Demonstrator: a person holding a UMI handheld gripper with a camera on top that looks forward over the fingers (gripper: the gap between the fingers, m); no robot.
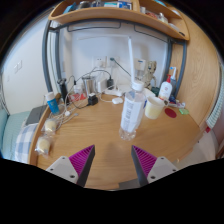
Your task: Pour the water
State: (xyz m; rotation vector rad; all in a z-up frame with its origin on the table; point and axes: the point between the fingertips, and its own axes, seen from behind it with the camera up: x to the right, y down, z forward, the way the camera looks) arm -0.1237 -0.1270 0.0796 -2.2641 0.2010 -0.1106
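Observation:
A clear plastic water bottle (pixel 132 110) with a white cap stands upright on the wooden desk (pixel 100 130), just ahead of my fingers and slightly toward the right one. A cream cup (pixel 154 106) stands right beside it, to its right. My gripper (pixel 113 163) is open, its magenta pads (pixel 76 163) spread wide with only bare desk between them. Nothing is held. The bottle's base sits a short way beyond the fingertips.
Cluttered items line the desk's back and left: a blue-capped container (pixel 53 102), small bottles, cables and a white bottle (pixel 165 90). A red round object (pixel 170 112) lies at the right. Shelves (pixel 110 14) hang above. A chair edge (pixel 22 135) shows at the left.

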